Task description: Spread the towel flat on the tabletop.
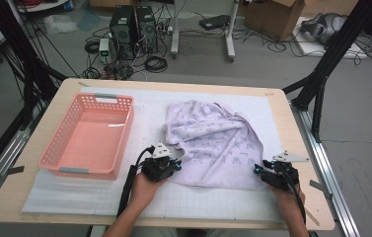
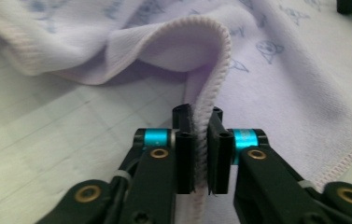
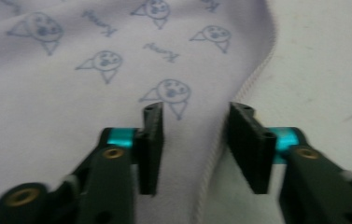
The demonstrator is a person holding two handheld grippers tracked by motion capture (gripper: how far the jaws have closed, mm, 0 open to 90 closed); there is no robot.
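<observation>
A pale lilac cloth (image 1: 212, 143) printed with small blue faces lies rumpled on the white gridded mat (image 1: 139, 197). My left gripper (image 1: 177, 164) is at the cloth's near left corner, shut on its stitched hem; in the left gripper view (image 2: 201, 149) the hem (image 2: 218, 79) stands pinched upright between the black pads. My right gripper (image 1: 258, 169) is at the cloth's near right corner. In the right gripper view (image 3: 194, 140) its pads stand apart over the cloth's edge (image 3: 211, 168), which lies between them without being pressed.
A pink plastic basket (image 1: 91, 136) stands on the mat to the left of the cloth. Bare mat lies along the table's near edge. Beyond the table are computer towers (image 1: 134, 29), cables and a cardboard box (image 1: 277, 17) on the floor.
</observation>
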